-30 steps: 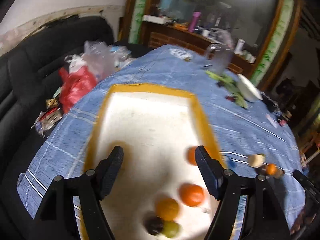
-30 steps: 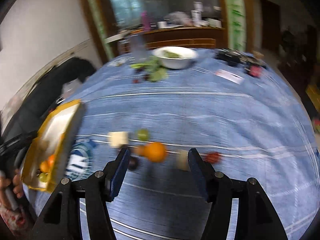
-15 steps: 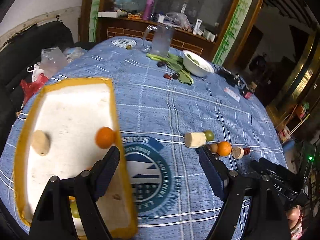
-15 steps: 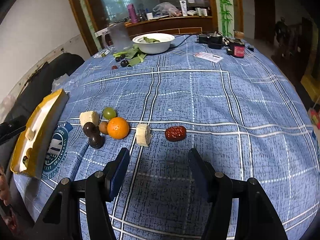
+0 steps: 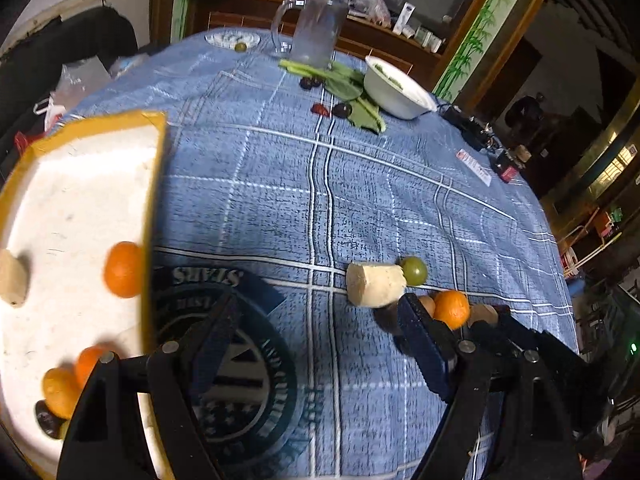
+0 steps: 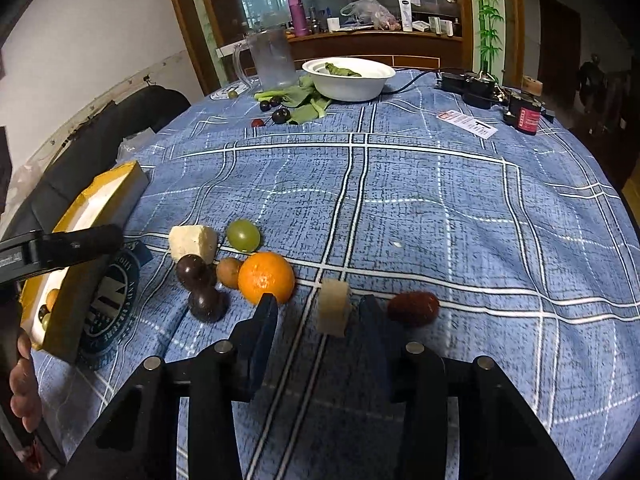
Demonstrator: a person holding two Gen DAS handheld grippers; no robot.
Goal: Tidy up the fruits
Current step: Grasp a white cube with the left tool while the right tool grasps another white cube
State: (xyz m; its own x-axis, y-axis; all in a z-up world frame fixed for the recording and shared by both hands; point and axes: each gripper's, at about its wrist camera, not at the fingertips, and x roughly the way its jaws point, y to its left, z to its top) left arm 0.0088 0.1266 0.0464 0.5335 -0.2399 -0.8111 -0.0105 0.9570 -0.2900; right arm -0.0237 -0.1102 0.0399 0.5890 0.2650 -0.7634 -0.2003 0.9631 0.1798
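On the blue plaid tablecloth (image 6: 440,208), a cluster of fruit is lying in front of the right gripper (image 6: 316,320), whose fingers are standing apart with nothing between them but a pale cut chunk (image 6: 333,307) sitting on the cloth just ahead. An orange (image 6: 266,277) is resting beside the left finger, touching a small brown fruit (image 6: 229,271); two dark round fruits (image 6: 200,288) are sitting left of that, with a green grape (image 6: 243,235) and a pale wedge (image 6: 193,242) behind. A red date (image 6: 413,308) is lying just right of the chunk. Over at the left, the left gripper (image 5: 312,340) is hovering wide apart and empty beside the yellow-rimmed foam tray (image 5: 80,184), which is holding oranges (image 5: 122,269) and a pale piece (image 5: 12,283). Far back, a white bowl (image 6: 348,78) and clear pitcher (image 6: 274,62) are standing.
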